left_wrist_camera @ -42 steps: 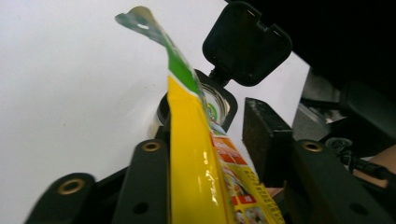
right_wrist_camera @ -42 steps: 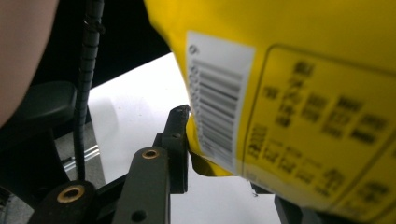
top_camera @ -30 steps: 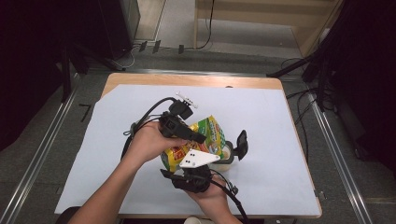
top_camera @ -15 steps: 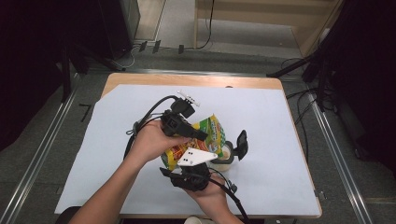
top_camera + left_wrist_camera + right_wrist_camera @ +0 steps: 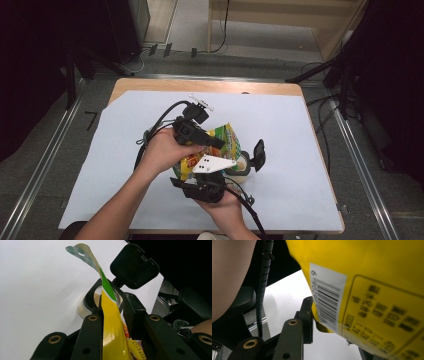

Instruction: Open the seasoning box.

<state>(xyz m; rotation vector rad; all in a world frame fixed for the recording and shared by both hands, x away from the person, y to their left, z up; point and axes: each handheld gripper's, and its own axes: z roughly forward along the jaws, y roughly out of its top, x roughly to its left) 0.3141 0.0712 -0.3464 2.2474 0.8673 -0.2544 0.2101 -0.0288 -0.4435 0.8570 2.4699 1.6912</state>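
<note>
The bench [image 5: 300,150], under a white sheet, carries a yellow packet [image 5: 227,142] held tilted over a small open jar [image 5: 242,167] near its middle. The left hand-held gripper [image 5: 212,142] comes from the left and is clenched on the packet's upper edge, its jaws right above the jar mouth. The right hand-held gripper [image 5: 200,172], at the near side, grasps the packet's bottom corner. The jar's black flip lid [image 5: 258,152] stands open to the right.

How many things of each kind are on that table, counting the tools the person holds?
Black two-jaw claws: 2 (left claw, right claw)
Yellow-and-green printed foil pouch: 1
Clear glass jar with hinged black lid: 1
Total: 4
</note>
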